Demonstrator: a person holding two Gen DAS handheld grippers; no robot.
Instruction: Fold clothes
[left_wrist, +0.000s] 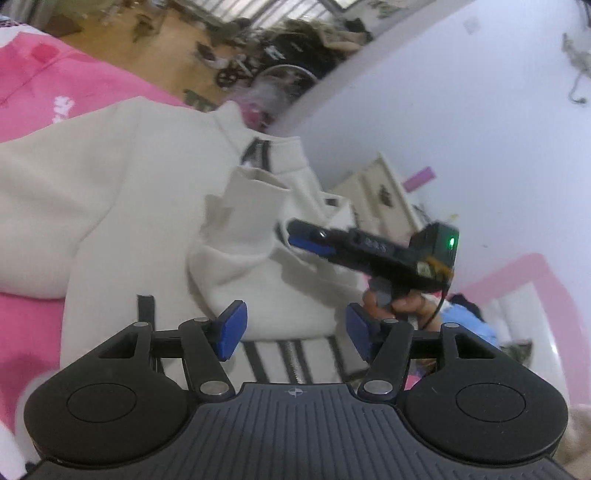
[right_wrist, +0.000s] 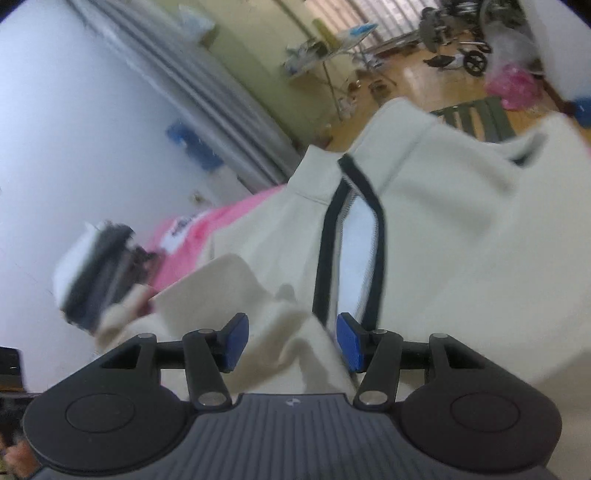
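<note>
While both grippers stand clear of the cloth, the risks read so:
Left gripper (left_wrist: 291, 330): jaws spread, nothing pinched
Right gripper (right_wrist: 291, 341): jaws spread, cloth behind them, apparently unpinched — blurred
Cream jacket (left_wrist: 110, 192): on the pink bedding (left_wrist: 74, 85), 10 o'clock from the left pads
Risk: loose sleeve (left_wrist: 255, 203) at 12 o'clock — could slump, undoing the fold

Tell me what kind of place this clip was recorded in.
Probably a lived-in home, likely a bedroom: a cream zip-neck sweatshirt lies on a pink printed bedcover, with a wooden floor beyond it and a wheeled pushchair parked among household clutter.
</note>
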